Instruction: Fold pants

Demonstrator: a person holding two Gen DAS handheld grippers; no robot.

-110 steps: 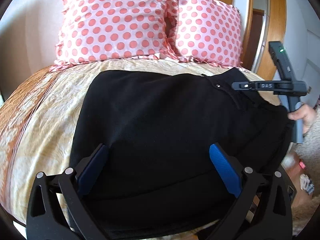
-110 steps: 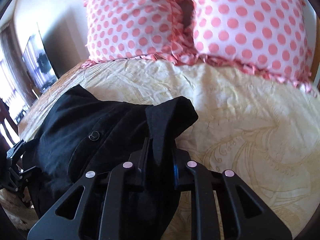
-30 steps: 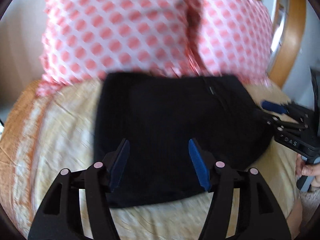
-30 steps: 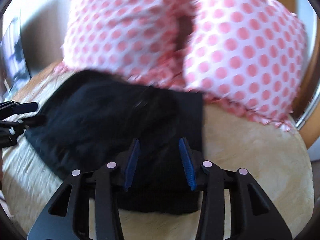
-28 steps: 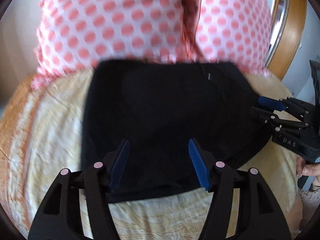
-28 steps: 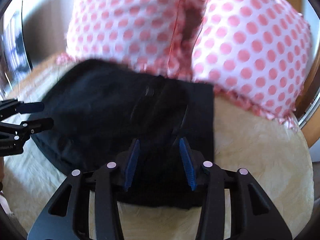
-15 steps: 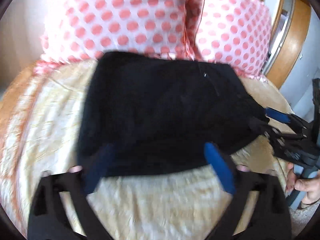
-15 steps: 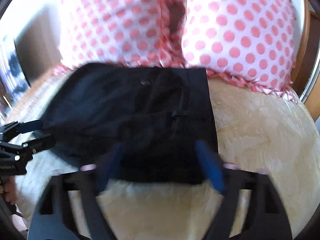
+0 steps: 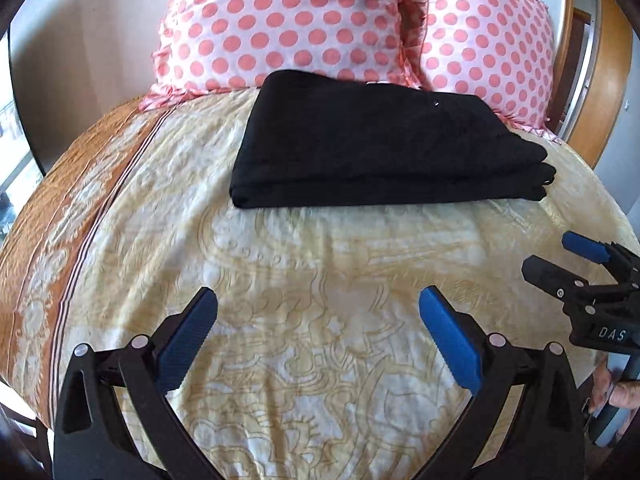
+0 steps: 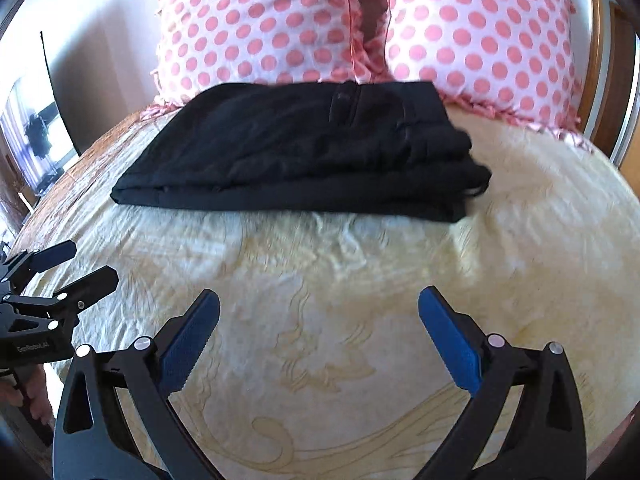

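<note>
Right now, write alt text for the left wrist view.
Folded black pants lie on a yellow bedspread before two polka-dot pillows. The left tongs hang open in the foreground, apart from the pants; the right tongs show at the right edge.

Open bedspread (image 9: 320,264) before folded pants (image 9: 380,148)

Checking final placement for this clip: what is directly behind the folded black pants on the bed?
Two pink polka-dot pillows stand behind the folded black pants, whose far edge covers the pillows' lower frills. Whether they touch cannot be told. The bedspread beneath is hidden.
</note>
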